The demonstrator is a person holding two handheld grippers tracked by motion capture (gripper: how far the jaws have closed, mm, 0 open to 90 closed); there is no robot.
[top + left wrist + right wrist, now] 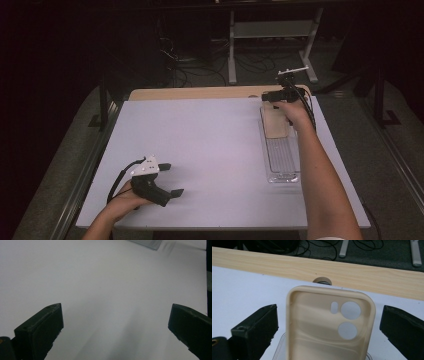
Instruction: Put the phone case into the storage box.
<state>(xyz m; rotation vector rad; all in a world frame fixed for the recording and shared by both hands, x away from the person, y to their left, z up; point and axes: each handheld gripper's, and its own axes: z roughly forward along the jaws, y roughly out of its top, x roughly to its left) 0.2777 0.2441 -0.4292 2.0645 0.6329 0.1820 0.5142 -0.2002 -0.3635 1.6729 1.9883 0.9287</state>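
Observation:
A beige phone case (275,122) lies inner side up on the far end of a clear plastic tray (284,160) at the table's right. In the right gripper view the case (317,327) shows its two round camera holes. My right gripper (272,100) hovers over the case's far end. It (329,325) is open, with a jaw on either side of the case and a gap to each. My left gripper (171,179) rests near the front left of the white mat (200,150), open with nothing between its jaws (116,322).
The wooden table edge (362,277) runs behind the mat, with a round cable hole (322,280) just past the case. A corner of the tray (147,243) shows far off in the left gripper view. Cables and a metal stand (272,30) lie on the floor beyond.

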